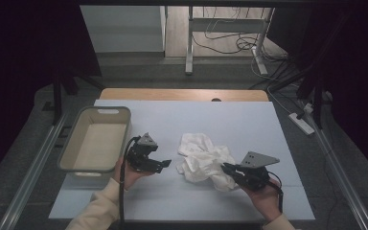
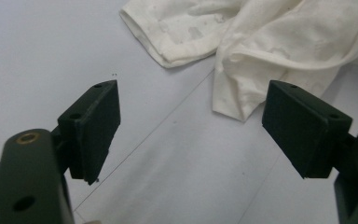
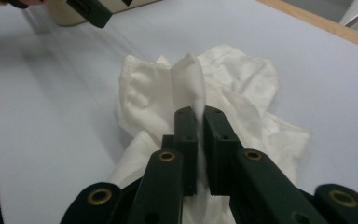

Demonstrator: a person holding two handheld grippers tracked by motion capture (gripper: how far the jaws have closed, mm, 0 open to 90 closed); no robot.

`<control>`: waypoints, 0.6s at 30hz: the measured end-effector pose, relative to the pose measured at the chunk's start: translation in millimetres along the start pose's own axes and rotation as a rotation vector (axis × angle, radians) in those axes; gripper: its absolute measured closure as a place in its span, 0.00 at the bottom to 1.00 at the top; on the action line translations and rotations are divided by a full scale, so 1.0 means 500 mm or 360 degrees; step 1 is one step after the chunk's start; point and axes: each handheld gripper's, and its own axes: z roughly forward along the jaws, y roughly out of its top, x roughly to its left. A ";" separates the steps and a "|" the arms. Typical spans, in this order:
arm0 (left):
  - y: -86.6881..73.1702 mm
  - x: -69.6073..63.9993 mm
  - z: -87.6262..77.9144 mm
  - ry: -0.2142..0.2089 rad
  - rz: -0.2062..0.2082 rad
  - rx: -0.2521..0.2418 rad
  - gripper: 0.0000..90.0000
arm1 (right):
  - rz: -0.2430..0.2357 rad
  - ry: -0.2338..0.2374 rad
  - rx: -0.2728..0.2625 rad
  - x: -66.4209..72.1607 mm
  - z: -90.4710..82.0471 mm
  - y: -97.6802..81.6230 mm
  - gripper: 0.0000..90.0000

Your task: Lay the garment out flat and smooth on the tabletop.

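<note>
My right tongs (image 3: 199,140) pinch a fold of the white cloth (image 3: 223,88), left tongs (image 2: 191,130) gaping beside it; next I should grab its near edge.

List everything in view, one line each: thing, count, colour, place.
cloth: one, white, crumpled at the table's middle, a fold pinched by the right tool
bin: one, beige, empty, at the table's left edge
table: one, pale blue top
power strip: one, white, on the floor at right
left tool: one, black, open, just left of the cloth
right tool: one, black, shut on the cloth
hands: two, in cream sleeves, near edge
</note>
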 end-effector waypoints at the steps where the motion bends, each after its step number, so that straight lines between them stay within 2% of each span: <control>1: 0.000 0.000 0.000 0.0000 -0.0001 0.0000 0.22 | 0.0012 -0.0003 0.0003 -0.004 -0.001 -0.001 0.93; 6: 0.000 0.000 0.001 0.0000 0.0000 0.0003 0.22 | 0.0064 0.0008 0.0020 -0.019 0.003 -0.008 0.93; 11: 0.000 0.000 0.001 0.0001 0.0001 0.0004 0.22 | 0.0062 0.0014 0.0029 -0.021 0.006 -0.009 0.93; 18: 0.000 0.001 0.003 -0.0001 -0.0004 0.0004 0.22 | 0.0087 -0.0032 -0.0080 -0.034 -0.030 0.005 0.93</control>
